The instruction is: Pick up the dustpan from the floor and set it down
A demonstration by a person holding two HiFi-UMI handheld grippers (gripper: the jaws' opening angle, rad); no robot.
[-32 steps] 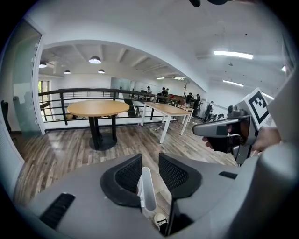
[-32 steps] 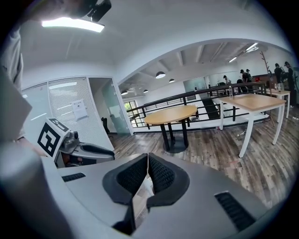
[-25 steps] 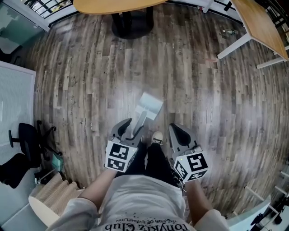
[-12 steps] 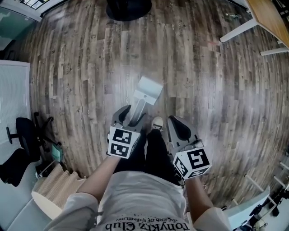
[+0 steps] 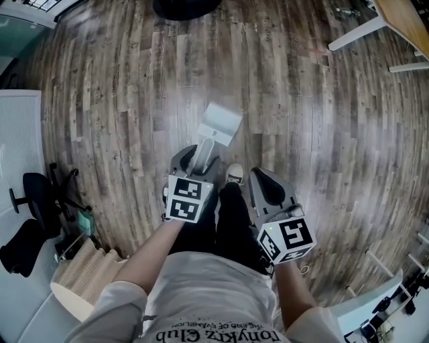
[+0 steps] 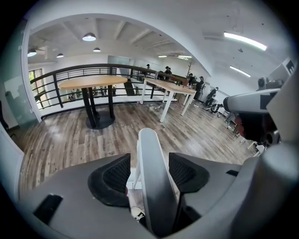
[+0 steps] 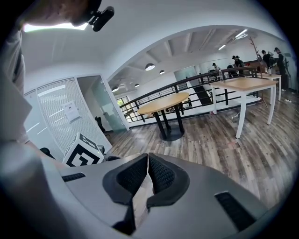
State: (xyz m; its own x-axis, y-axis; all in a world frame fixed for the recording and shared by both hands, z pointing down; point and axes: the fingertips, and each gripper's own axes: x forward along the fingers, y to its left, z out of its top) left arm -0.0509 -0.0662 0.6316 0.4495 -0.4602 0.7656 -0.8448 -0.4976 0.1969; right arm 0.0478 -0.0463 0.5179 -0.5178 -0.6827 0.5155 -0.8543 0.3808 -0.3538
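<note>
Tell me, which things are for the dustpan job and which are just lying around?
For the job: the dustpan, its handle between the open jaws of the left hand-held gripper.
Just lying around: office chair, round table, desk, shut right hand-held gripper.

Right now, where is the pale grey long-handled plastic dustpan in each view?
Head view: dustpan lies on the floor at centre, handle toward the person.
Left gripper view: its handle stands low centre, between the left gripper's open jaws.
Right gripper view: not in it.
Shared landmark: black table base, top edge in head view, left of centre in left gripper view, centre in right.
</note>
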